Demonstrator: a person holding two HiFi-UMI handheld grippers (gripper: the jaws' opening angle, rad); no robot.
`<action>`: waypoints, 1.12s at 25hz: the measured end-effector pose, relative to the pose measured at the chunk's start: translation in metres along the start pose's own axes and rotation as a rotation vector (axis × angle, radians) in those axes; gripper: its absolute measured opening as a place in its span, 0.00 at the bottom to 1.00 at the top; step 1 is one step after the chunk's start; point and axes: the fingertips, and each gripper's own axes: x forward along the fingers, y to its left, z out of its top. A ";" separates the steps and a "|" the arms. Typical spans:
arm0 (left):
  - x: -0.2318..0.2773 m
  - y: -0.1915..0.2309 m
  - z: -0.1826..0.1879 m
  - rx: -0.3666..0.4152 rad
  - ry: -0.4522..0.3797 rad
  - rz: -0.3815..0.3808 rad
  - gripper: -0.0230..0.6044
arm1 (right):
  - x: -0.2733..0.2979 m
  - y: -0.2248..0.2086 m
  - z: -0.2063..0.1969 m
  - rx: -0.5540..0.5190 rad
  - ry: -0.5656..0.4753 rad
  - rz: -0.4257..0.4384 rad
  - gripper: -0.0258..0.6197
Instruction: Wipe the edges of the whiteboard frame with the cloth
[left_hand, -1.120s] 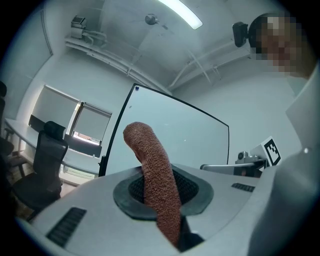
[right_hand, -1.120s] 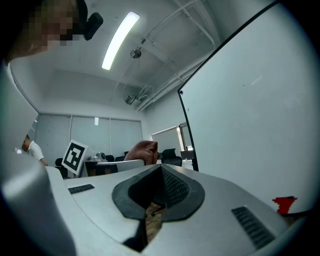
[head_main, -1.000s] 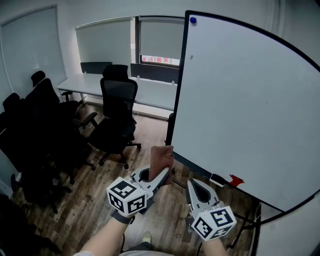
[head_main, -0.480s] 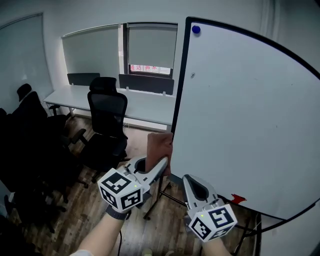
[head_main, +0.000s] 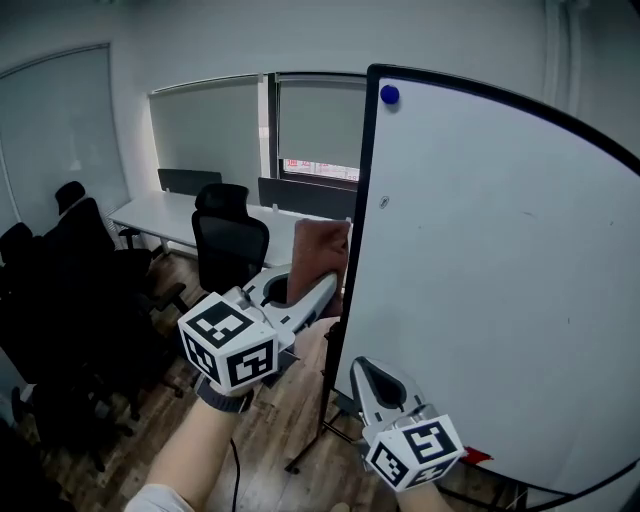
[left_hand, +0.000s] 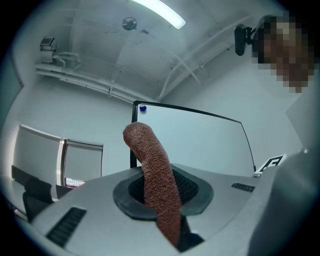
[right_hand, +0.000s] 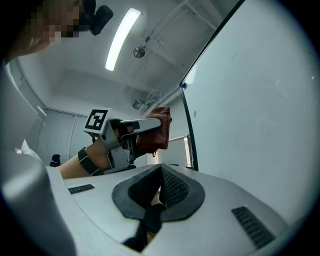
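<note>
My left gripper (head_main: 318, 290) has its fingers (left_hand: 90, 200) clamped on the brown cloth (head_main: 320, 255). It is pinched low, and a long tongue of it stands up past the tips. It's soft terry: light, floppy and easy to crush. I judge the free end will bend away under pressure, so a hold nearer the working end would give a firmer wipe. It isn't fragile or slippery.

The cloth sits against the black left edge of the whiteboard frame (head_main: 352, 250), roughly halfway up. It looks to be touching, though I can't be sure from here.

My right gripper (head_main: 378, 378) hangs lower, near the board's bottom corner. Its fingers (right_hand: 210, 200) are closed together with nothing between them.

The whiteboard (head_main: 480, 250) looks like a rolling stand, so I'd guess a hard push could shift it. A blue magnet (head_main: 389, 95) sits at the top corner just inside the frame, and I'd steer round it. Behind the frame edge stand an office chair (head_main: 228, 245) and a long bench (head_main: 160, 215), well apart from my stroke. Nothing blocks the run up the edge.
</note>
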 end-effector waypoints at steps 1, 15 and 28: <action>0.010 0.004 0.008 0.013 -0.010 0.009 0.13 | 0.004 -0.008 0.011 -0.003 -0.018 0.011 0.04; 0.079 0.042 0.128 0.145 -0.145 0.067 0.13 | 0.059 -0.030 0.118 -0.092 -0.179 0.117 0.04; 0.114 0.079 0.191 0.250 -0.163 0.044 0.13 | 0.064 -0.029 0.113 -0.108 -0.171 0.071 0.04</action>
